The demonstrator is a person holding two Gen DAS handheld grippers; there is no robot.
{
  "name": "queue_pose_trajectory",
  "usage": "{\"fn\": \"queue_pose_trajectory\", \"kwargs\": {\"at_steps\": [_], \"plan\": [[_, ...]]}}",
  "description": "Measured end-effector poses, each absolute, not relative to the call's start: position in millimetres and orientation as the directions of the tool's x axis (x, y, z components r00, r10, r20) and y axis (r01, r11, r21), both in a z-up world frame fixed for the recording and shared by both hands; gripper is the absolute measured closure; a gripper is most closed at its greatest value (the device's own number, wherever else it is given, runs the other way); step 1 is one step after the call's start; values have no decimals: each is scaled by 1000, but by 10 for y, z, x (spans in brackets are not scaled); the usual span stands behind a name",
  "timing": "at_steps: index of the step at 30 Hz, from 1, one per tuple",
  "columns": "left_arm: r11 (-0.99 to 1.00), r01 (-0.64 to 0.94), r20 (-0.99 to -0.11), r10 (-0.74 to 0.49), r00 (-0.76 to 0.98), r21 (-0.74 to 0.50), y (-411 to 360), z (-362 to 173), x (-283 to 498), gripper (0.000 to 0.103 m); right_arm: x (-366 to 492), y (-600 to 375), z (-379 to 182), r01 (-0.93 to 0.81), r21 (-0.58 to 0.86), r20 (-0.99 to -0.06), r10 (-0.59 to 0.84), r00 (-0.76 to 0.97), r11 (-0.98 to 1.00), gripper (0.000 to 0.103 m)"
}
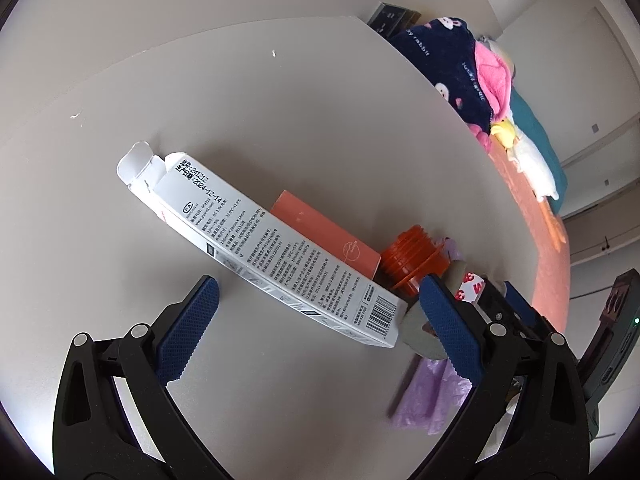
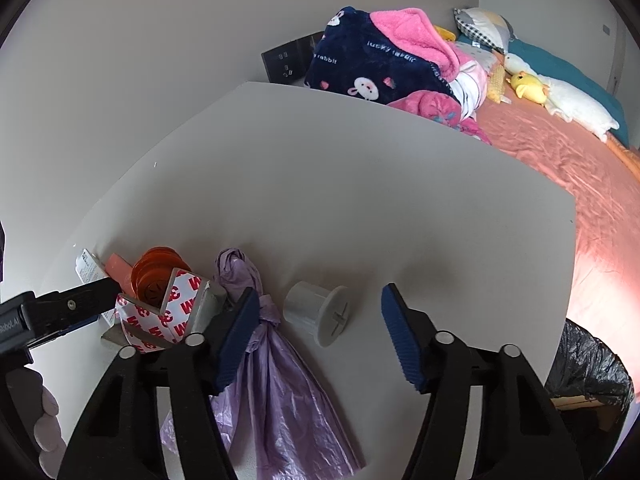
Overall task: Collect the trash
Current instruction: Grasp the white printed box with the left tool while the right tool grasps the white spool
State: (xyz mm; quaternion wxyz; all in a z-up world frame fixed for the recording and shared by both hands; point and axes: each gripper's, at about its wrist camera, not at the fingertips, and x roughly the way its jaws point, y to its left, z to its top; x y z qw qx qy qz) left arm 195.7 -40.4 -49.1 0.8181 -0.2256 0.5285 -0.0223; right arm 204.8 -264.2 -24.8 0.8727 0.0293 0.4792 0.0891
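Observation:
A long white printed carton (image 1: 260, 248) lies on the white table (image 1: 280, 120), its barcode end between the fingers of my open left gripper (image 1: 320, 320). Behind it lie a salmon card (image 1: 324, 232), an orange plastic jar (image 1: 412, 264) and a bent 3M tape strip (image 1: 464, 284). In the right wrist view my open right gripper (image 2: 320, 332) straddles a small grey plastic spool (image 2: 318, 312) and a knotted purple plastic bag (image 2: 272, 380). The orange jar (image 2: 154, 276) and the 3M strip (image 2: 168, 312) sit to its left, beside the left gripper's finger (image 2: 76, 300).
A bed with a pink sheet (image 2: 560, 168), a navy and pink blanket (image 2: 380, 60) and plush toys (image 2: 528, 84) stands beyond the table's right edge. A bin lined with a black bag (image 2: 588, 368) stands at the lower right beside the table.

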Motion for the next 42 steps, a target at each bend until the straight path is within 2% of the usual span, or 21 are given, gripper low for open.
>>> {"fn": "queue_pose_trajectory", "kwargs": {"at_steps": [2,3,8,18,22,23,25,28,38,39,40,42], "plan": [[903,-202,-859,-263,440,-380,-412,-490,1962,7,2043,-2648,-256,-132,160,-834,205,512,978,59],[910,-202,-865,-248,437,-363,-421,-489,1969,7,2038,-2659,-258,-131,175,-835,218,505,976,69],[940,-222,-894,-149,423,-261,-457,-497,1972,7,1964,-2676,-259,-119,177,-834,213,509,977,69],[939,-236,-903,-138,407,-250,-444,-487,2032,7,1788,-2760,-217,-114,207,-828,236,508,972,69],[958,-211,-911,-95,401,-193,-551,-491,2081,8,1754,-2781,-179,-112,202,-824,230,517,973,69],[963,-201,-912,-84,401,-178,-569,-490,2072,10,1741,-2791,-168,-110,204,-823,231,519,973,69],[972,-186,-913,-55,405,-141,-584,-474,2047,21,1697,-2816,-142,-109,205,-819,232,524,973,69],[974,-172,-910,-68,409,-150,-561,-459,1995,26,1644,-2831,-108,-114,205,-817,234,527,972,69],[986,-127,-901,-47,432,-112,-554,-461,1675,29,1430,-2863,0,-121,218,-807,249,536,968,69],[986,-121,-896,-52,441,-117,-546,-458,1646,32,1406,-2864,16,-122,219,-805,250,539,968,69],[985,-110,-888,-67,455,-131,-532,-451,1611,44,1389,-2866,29,-123,220,-803,251,541,968,69],[983,-97,-877,-92,471,-155,-504,-441,1566,57,1340,-2866,62,-126,221,-799,253,546,967,69]]}}
